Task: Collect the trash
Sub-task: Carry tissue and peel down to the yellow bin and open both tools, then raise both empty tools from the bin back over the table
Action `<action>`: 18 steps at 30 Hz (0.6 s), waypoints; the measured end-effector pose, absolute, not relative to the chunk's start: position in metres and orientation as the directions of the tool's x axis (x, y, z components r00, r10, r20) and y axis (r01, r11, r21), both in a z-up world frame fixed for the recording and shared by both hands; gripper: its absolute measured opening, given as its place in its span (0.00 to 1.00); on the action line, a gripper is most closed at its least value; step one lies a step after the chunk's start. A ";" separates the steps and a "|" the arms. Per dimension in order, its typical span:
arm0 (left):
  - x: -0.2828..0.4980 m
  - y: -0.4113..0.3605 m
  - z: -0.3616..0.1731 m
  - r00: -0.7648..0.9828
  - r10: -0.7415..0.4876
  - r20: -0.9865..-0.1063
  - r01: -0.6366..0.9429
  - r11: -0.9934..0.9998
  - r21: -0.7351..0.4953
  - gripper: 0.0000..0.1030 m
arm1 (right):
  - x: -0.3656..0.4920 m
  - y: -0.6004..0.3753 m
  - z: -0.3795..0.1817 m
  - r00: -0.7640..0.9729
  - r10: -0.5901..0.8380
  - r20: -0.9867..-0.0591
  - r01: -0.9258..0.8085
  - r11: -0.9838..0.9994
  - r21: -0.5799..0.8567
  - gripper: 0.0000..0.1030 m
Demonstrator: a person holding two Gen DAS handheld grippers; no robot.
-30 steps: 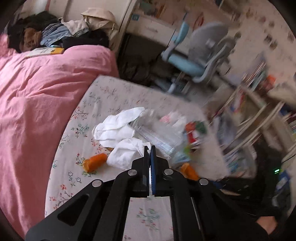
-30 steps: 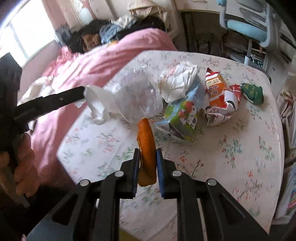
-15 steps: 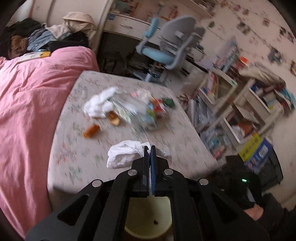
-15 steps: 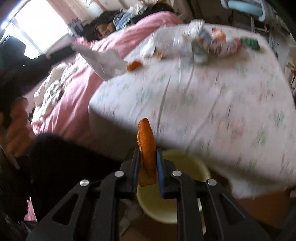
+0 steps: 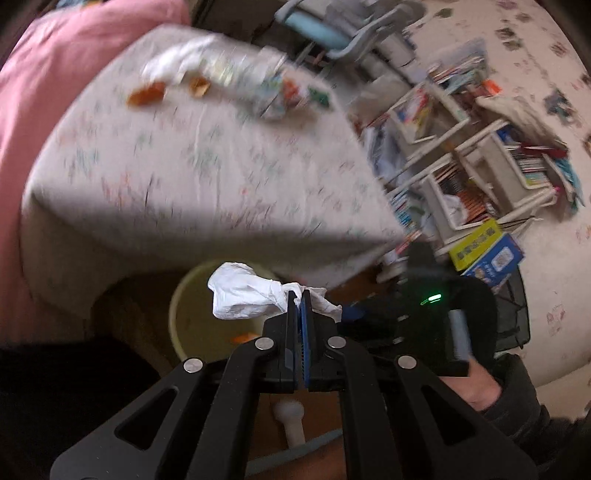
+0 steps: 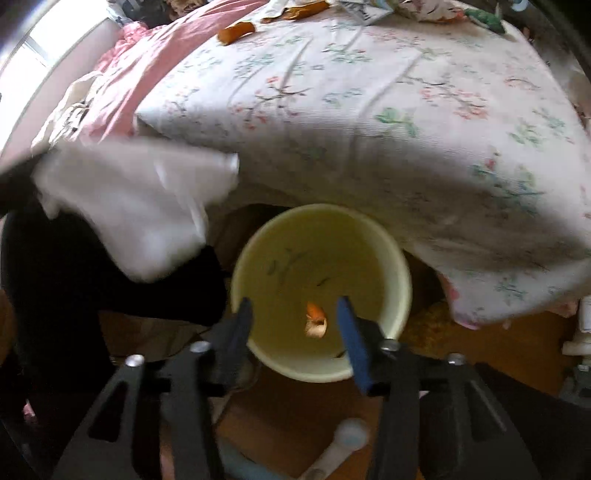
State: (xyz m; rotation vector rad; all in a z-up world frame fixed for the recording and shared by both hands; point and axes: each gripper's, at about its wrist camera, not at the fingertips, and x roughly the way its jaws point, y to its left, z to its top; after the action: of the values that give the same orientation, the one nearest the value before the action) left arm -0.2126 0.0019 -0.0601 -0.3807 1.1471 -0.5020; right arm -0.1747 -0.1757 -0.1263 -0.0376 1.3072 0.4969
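Observation:
My left gripper (image 5: 299, 295) is shut on a crumpled white tissue (image 5: 243, 291) and holds it above the pale yellow bin (image 5: 177, 306) on the floor. The tissue also shows blurred in the right wrist view (image 6: 136, 206), left of the bin (image 6: 399, 266). My right gripper (image 6: 295, 310) is open over the bin's mouth. An orange peel (image 6: 316, 319) lies inside the bin. More peel pieces (image 5: 146, 95) and wrappers (image 5: 284, 92) lie on the floral-cloth table (image 5: 207, 173), blurred.
The table's near edge overhangs the bin. A pink bed (image 5: 48, 70) lies to the left. White shelves with books (image 5: 476, 173) and a blue-grey chair (image 5: 332, 29) stand to the right. A white scoop-like object (image 6: 343, 446) lies on the wooden floor.
Both grippers moved down off the table to the bin. My right gripper opened and the orange peel dropped into the bin. My left gripper brought the tissue over the bin.

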 end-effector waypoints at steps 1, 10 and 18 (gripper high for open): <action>-0.212 -0.001 -0.068 0.305 -0.554 -0.775 0.169 0.832 -0.529 0.02 | -0.174 -0.180 -0.126 0.186 0.313 -0.931 -0.358 0.904 0.233 0.55; -0.208 -0.004 -0.111 0.219 -0.485 -0.847 0.087 0.874 -0.478 0.36 | -0.164 -0.206 -0.113 0.281 0.317 -0.906 -0.264 0.933 0.244 0.64; -0.206 0.000 -0.088 0.337 -0.384 -0.859 0.099 0.922 -0.373 0.54 | -0.175 -0.218 -0.096 0.421 0.359 -0.833 -0.234 0.930 0.283 0.69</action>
State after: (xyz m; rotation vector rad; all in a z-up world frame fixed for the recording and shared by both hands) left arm -0.2061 0.0005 -0.0882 -0.2742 1.1889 -0.3201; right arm -0.1754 -0.2176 -0.0956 0.1300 1.0742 0.3732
